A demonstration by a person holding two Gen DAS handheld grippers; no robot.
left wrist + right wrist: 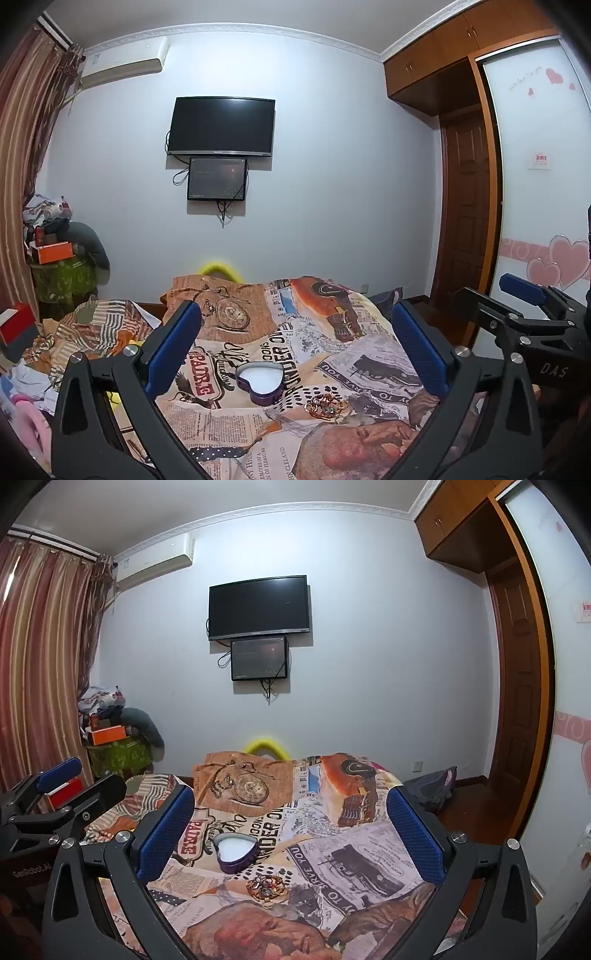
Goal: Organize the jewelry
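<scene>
The jewelry [328, 405] lies on the bed [369, 354], just beside the heart box [261, 382], between and beyond both grippers' wide-apart, empty fingers [166, 834].

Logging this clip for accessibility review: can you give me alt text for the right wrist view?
The open right gripper hangs above a bed whose newspaper-print cover holds an open purple heart-shaped tin and, just nearer the camera, a small heap of jewelry. The left gripper shows at the left edge; a dark wall TV hangs behind.
</scene>
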